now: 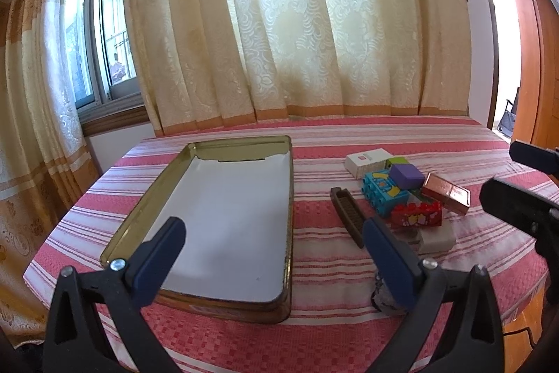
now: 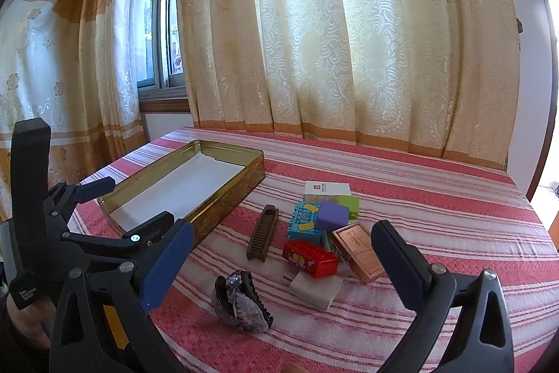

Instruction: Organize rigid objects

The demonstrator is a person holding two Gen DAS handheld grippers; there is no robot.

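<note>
A gold tin [image 1: 288, 198] with a white lining lies open on the striped cloth; nothing lies in it. My left gripper [image 1: 272, 229] is open over its near end, also seen as the left gripper [image 2: 132, 203] in the right wrist view. To the tin's right is a pile: white box [image 2: 326, 189], green block [image 2: 349, 205], purple block [image 2: 332, 215], blue brick [image 2: 302, 222], red brick [image 2: 309, 257], copper box [image 2: 358, 250], white plug adapter [image 2: 316, 289]. A brown comb [image 2: 263, 233] and a sequined hair clip [image 2: 239, 303] lie beside it. My right gripper [image 2: 281, 233] is open above the pile.
The red and white striped cloth [image 1: 349, 285] covers the whole surface, which ends at the cream curtains [image 1: 279, 41] at the back. A window [image 1: 101, 41] is at the left and a wooden door frame [image 1: 531, 58] at the right.
</note>
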